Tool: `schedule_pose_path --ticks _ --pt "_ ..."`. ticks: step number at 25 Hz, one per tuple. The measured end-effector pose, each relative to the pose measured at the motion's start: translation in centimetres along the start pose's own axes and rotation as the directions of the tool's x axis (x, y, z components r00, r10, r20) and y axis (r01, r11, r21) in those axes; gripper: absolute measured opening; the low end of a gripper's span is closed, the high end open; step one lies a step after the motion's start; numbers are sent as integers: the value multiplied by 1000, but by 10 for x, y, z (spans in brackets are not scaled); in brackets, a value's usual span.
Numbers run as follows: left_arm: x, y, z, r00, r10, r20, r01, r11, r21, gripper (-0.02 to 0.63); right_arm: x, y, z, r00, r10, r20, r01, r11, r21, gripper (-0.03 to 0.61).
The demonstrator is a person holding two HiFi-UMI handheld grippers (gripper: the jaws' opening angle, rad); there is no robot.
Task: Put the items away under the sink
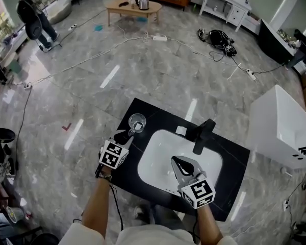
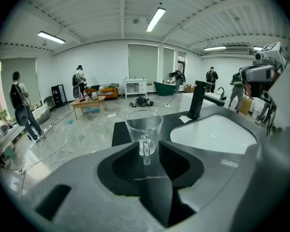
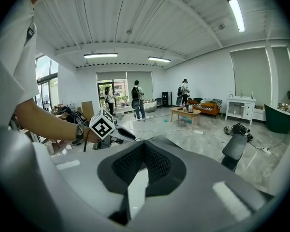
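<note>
Where the head view looks down, we see the glass mug (image 1: 136,122) standing near the far left edge of the black desk (image 1: 153,117), with open floor (image 1: 143,65) beyond. Our left hand-held gripper (image 1: 126,135) is just beside it. Our right hand-held gripper (image 1: 177,161) hangs over the white sink (image 1: 155,160), apart from the faucet (image 1: 203,135). In the left gripper view the jaws are spread, the mug's handle between them with room either side. In the right gripper view the jaws are pressed together on nothing.

Black countertop (image 1: 235,161) carries a clear glass mug (image 1: 136,122), a black tap (image 1: 203,135) and a white sink basin (image 1: 157,160)
</note>
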State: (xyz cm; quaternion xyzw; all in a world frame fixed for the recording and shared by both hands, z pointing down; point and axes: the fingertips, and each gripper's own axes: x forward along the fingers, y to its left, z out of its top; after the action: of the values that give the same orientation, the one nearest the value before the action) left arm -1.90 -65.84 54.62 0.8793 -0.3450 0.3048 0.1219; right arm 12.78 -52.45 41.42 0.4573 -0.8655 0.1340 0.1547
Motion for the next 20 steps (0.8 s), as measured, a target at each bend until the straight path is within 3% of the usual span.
schedule_pose_path --ticks 5,11,15,20 --pt "16 1 -7 1000 -26 -12 26 999 26 132 5 -4 -6 1000 12 -8 -12 999 39 8" --pt "33 -10 -8 992 -116 -38 119 991 59 123 2 -8 -8 1000 15 -8 -14 998 57 8" --pt "37 -20 -5 986 -162 -22 163 985 50 103 -4 -11 -13 1000 6 -16 -5 998 55 8" --pt "44 -31 3 974 -222 43 223 975 -15 101 -9 -15 -16 1000 -5 -20 6 998 68 8"
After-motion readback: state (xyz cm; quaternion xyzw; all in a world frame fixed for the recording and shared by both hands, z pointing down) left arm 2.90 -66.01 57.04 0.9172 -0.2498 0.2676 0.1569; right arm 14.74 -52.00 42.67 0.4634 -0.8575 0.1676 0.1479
